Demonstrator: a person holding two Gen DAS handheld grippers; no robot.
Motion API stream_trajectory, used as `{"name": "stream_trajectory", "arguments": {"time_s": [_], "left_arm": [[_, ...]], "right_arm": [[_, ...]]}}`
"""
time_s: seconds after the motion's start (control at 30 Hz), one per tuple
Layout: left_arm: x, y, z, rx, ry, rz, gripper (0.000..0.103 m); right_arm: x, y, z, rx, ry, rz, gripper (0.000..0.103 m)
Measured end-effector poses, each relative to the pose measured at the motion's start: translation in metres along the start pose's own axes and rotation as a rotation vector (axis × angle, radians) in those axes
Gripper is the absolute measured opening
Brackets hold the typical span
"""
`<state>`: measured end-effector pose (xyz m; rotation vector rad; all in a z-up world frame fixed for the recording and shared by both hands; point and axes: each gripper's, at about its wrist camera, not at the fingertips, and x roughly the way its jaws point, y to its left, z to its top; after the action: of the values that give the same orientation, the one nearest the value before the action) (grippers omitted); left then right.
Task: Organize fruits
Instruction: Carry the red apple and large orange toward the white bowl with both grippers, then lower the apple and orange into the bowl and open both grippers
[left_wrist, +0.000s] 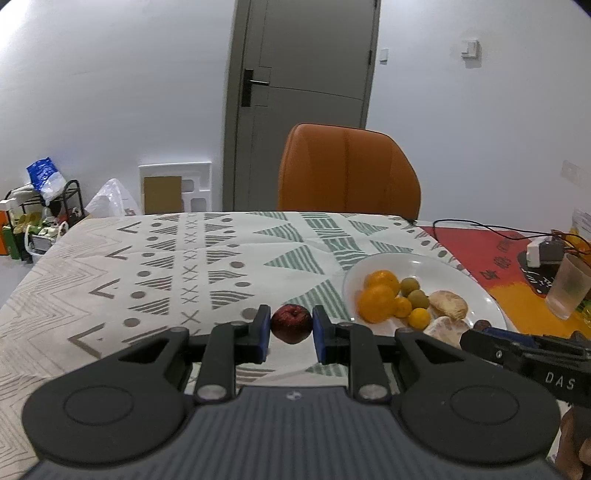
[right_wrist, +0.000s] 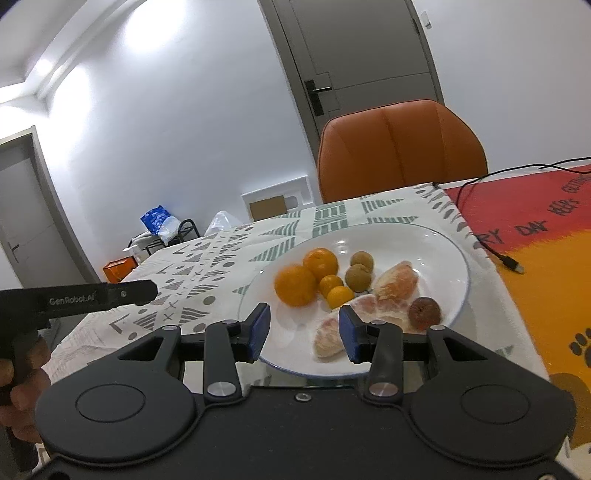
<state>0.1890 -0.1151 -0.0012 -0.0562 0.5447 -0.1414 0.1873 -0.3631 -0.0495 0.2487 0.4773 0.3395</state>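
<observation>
One red fruit (left_wrist: 291, 323) between left gripper (left_wrist: 290, 334) fingers, beside plate (left_wrist: 480, 291) rim.

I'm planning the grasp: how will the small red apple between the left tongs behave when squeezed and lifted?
The red apple looks round and glossy, so it may slip or roll if the left tongs close off-centre. It seems small and firm, so probably light and unlikely to crush. Its skin looks wrinkled, perhaps slightly soft.

dark red apple (left_wrist: 291, 324) – white plate (right_wrist: 436, 236) – orange chair (left_wrist: 347, 173)
</observation>
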Motion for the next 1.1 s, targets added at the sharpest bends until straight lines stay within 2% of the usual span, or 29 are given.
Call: {"name": "stream_trajectory", "arguments": {"time_s": [0.8, 1.1], "left_arm": [[0.032, -0.068, 0.005, 0.111, 0.040, -0.095, 0.022], [0.033, -0.074, 0.008, 0.103, 0.044, -0.097, 0.026]], "right_arm": [[-0.012, -0.031, -0.008, 0.059, -0.001, -0.021, 0.042], [-0.012, -0.037, -0.009, 0.072, -0.005, -0.021, 0.043]]}}
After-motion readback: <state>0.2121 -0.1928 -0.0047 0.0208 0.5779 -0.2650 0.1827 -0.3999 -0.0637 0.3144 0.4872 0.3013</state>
